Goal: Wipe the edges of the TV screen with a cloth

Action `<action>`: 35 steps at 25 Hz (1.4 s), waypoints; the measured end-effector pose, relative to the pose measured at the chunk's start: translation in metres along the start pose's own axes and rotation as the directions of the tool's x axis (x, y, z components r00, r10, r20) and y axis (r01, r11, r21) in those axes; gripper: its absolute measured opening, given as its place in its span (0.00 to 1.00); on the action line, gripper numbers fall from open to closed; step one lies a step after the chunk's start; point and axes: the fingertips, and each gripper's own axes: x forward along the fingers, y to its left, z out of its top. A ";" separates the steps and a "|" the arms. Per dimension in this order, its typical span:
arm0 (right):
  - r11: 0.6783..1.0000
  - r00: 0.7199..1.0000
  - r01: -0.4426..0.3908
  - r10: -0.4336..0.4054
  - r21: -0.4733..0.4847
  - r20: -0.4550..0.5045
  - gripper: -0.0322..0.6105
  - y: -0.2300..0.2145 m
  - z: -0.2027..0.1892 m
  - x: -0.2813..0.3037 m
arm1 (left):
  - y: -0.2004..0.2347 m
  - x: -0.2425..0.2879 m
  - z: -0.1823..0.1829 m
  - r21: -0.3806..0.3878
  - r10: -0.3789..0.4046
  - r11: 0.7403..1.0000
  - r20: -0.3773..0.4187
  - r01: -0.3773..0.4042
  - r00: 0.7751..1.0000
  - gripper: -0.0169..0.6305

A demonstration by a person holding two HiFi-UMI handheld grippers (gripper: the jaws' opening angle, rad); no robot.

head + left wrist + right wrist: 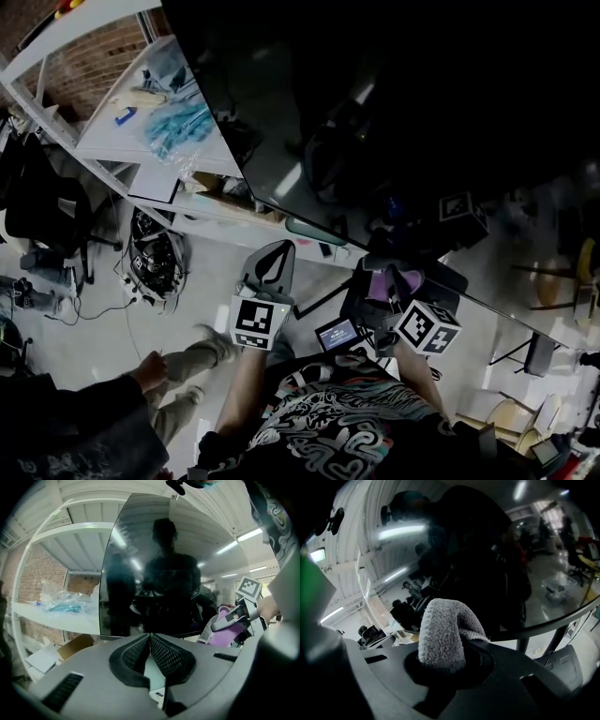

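Note:
The big dark TV screen [394, 112] fills the upper right of the head view; its lower edge runs slantwise down to the right. My right gripper [392, 281] is just below that edge, shut on a folded lilac cloth [382, 284]. In the right gripper view the cloth [443, 630] bulges up between the jaws, close to the glossy screen [478, 550]. My left gripper [275, 258] hangs left of it, below the screen's lower left corner, with its jaws closed tip to tip and nothing between them [150, 637]. The left gripper view shows the screen [154, 564] ahead and the cloth [229, 630] at right.
A white shelf rack [103, 141] with plastic bags [173, 127] stands left of the TV, a cardboard box [75, 644] under it. Cables [155, 258] lie on the floor. A person's hand [150, 370] reaches in at lower left. The TV stand's leg [560, 637] is at right.

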 end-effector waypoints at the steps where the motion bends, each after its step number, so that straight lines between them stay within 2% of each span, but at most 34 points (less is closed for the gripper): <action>1: 1.000 1.000 0.001 -0.001 0.001 0.000 0.15 0.002 0.000 0.001 | 0.003 -0.001 0.001 0.001 0.002 1.000 0.001 -0.002 1.000 0.05; 7: 1.000 1.000 0.009 -0.009 0.000 0.000 0.15 0.016 -0.004 0.015 | 0.030 -0.008 0.002 0.031 0.021 0.999 0.009 -0.021 1.000 0.05; 26: 1.000 1.000 -0.002 0.002 -0.009 0.011 0.15 0.061 -0.010 0.045 | 0.082 -0.028 -0.001 0.012 0.026 1.000 -0.007 -0.026 1.000 0.05; 35: 1.000 1.000 -0.009 0.009 -0.010 0.011 0.15 0.081 -0.013 0.069 | 0.103 -0.022 -0.007 0.003 0.004 1.000 -0.011 -0.004 1.000 0.05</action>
